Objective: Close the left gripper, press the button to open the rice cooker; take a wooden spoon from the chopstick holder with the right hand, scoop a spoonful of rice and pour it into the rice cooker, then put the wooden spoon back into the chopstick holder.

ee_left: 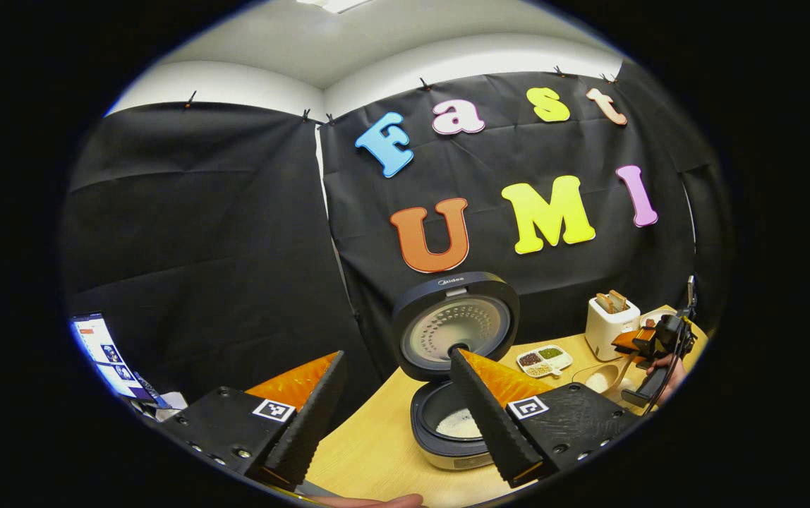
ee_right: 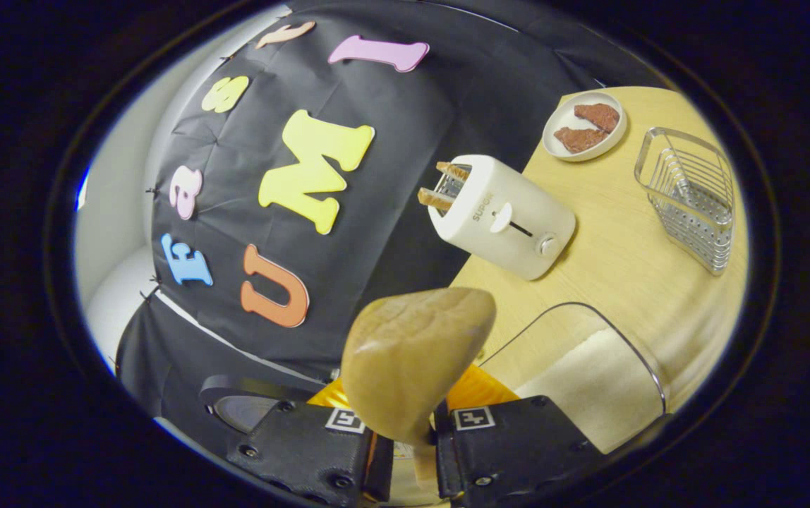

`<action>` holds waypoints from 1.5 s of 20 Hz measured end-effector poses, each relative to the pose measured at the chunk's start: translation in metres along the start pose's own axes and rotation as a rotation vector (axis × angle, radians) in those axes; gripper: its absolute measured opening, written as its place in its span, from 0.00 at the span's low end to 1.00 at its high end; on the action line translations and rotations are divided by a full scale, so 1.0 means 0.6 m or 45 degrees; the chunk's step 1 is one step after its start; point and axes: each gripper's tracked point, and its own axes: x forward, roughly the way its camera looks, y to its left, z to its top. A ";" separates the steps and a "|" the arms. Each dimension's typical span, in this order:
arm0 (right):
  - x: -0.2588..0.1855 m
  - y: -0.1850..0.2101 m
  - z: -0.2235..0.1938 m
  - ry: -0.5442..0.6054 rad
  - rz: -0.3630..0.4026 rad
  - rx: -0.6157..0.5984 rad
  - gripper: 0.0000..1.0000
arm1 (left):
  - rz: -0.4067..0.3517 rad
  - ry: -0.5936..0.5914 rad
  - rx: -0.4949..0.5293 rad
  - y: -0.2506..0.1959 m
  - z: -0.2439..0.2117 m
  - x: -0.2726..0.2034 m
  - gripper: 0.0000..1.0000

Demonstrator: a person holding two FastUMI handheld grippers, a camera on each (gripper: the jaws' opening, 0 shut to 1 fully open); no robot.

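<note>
Now my right tongs [ee_right: 405, 441] clamp the wooden spoon [ee_right: 415, 356], its bowl just ahead; my left tongs [ee_left: 394, 416] gape wide before the open rice cooker [ee_left: 456, 381], rice inside.

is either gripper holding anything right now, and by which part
The right gripper is shut on the wooden spoon, gripping its handle just below the bowl. The left gripper is open and holds nothing.

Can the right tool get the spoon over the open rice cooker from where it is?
Probably yes: the rice cooker has its lid upright, and the right tool holds the spoon beside it over bare table.
</note>
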 end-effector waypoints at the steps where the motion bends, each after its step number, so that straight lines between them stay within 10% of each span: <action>1: 0.000 0.000 0.003 -0.010 0.008 0.005 0.35 | 0.000 -0.002 0.002 0.000 0.001 -0.001 0.94; 11: -0.020 0.011 0.038 -0.053 0.039 0.119 0.34 | -0.005 -0.004 0.004 0.001 0.001 -0.001 0.94; 19: -0.036 0.162 0.023 -0.005 0.088 0.048 0.34 | 0.013 -0.006 -0.013 0.023 -0.016 -0.008 0.94; 30: 0.032 0.356 -0.210 0.213 0.202 -0.099 0.35 | 0.118 0.030 -0.086 0.103 -0.054 -0.022 0.94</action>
